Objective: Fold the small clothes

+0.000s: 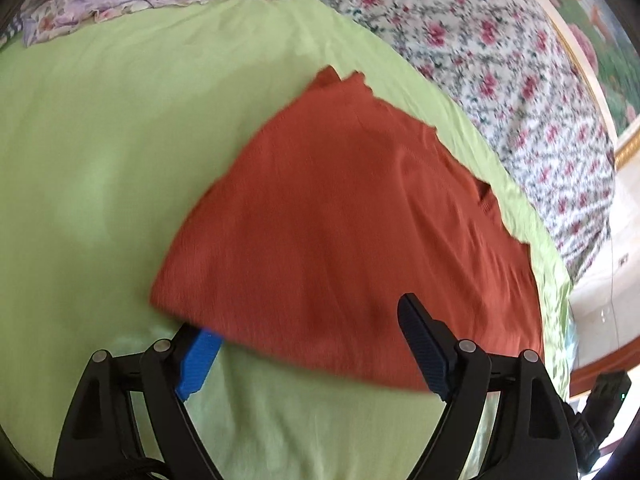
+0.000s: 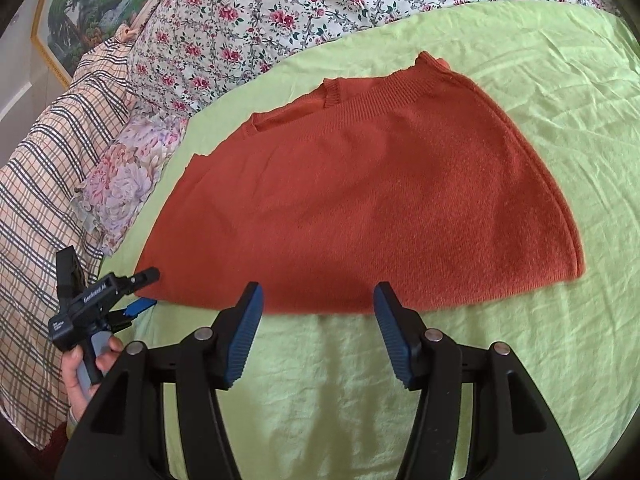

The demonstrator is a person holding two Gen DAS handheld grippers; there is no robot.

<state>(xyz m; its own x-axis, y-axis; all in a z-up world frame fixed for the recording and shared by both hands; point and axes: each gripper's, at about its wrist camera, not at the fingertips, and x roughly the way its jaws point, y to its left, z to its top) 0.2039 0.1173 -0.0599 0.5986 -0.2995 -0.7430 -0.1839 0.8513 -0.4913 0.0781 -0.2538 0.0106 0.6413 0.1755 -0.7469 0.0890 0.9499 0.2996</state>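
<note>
sweater: rust-orange knit sweater (image 2: 360, 200) is lying flat and already doubled over on the lime-green sheet (image 2: 520, 380), ribbed hem along the far side, near edge facing both tongs

left gripper: left gripper (image 1: 308, 344) is sitting at the sweater's near corner with its jaws spread wide. One blue pad is poking under the edge and the other (image 1: 420, 344) is riding on top, so the cloth is between them but not being squeezed

right gripper: right gripper (image 2: 318, 332) is hanging just short of the near edge, jaws apart, nothing in them

hand: a hand (image 2: 86, 364) is showing at the left gripper's handle in the right wrist view

around: flowered quilt (image 2: 260, 12) and a plaid blanket (image 2: 44, 200) are piling up along the far side of the bed

step: looking like the setup for another fold, I'd guess, both tongs lining up on the near edge

next: probably both are needing to pinch all layers of that edge, then carry it over toward the hem evenly. Thick knit, so a shallow bite is likely slipping
</note>
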